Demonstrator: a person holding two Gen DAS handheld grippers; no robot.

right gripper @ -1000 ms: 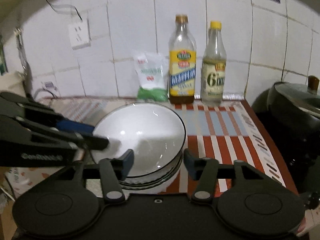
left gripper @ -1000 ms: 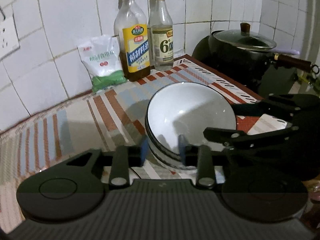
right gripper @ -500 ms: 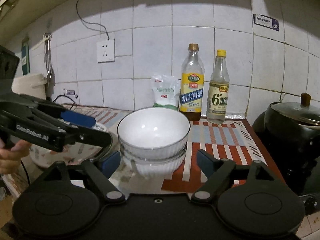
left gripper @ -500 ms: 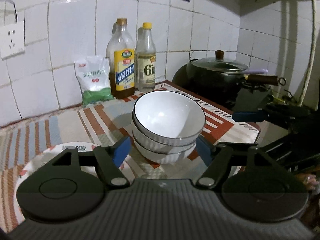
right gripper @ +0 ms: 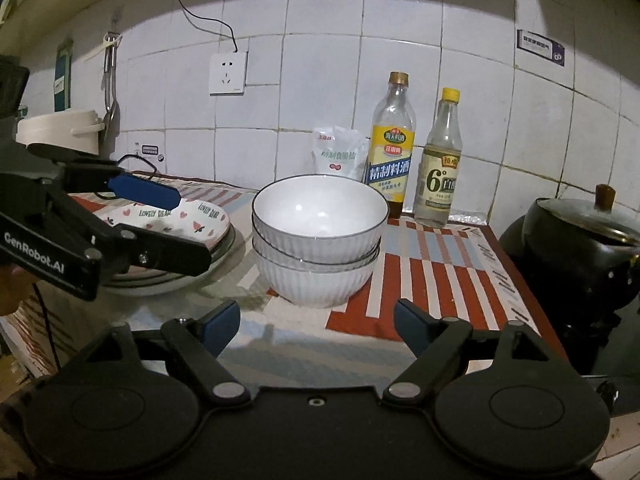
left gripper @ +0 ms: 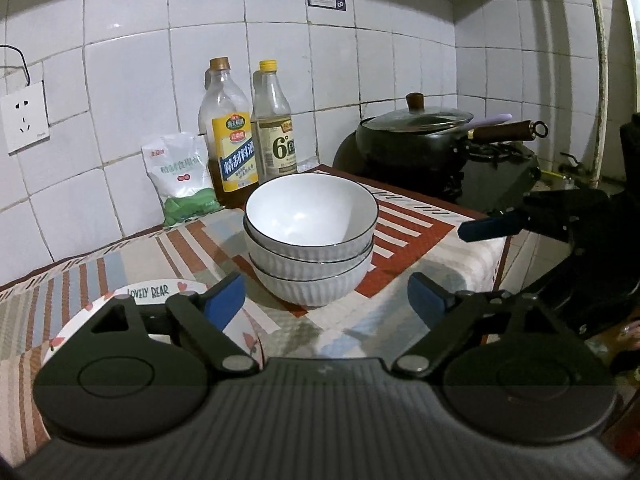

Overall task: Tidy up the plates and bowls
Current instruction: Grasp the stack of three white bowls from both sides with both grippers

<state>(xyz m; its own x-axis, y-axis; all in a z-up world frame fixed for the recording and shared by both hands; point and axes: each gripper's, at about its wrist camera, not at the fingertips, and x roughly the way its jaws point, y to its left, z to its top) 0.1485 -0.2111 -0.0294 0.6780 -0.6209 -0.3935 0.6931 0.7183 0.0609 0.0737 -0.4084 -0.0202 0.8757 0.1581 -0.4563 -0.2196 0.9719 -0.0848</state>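
Note:
A stack of three white ribbed bowls with dark rims stands on the striped cloth; it also shows in the right wrist view. A stack of plates topped by a "Lovely Bear" plate lies left of the bowls, and its rim shows in the left wrist view. My left gripper is open and empty, a little in front of the bowls. My right gripper is open and empty, also in front of the bowls. Each gripper shows in the other's view, at the side.
Two bottles and a white salt bag stand at the tiled wall behind the bowls. A black lidded wok sits on the stove at the right. A white rice cooker stands far left. The counter's right edge is near.
Both grippers have opened wide and drawn back and up from the bowl stack. The bowls stay stacked on the cloth. The plate stack has come into view.

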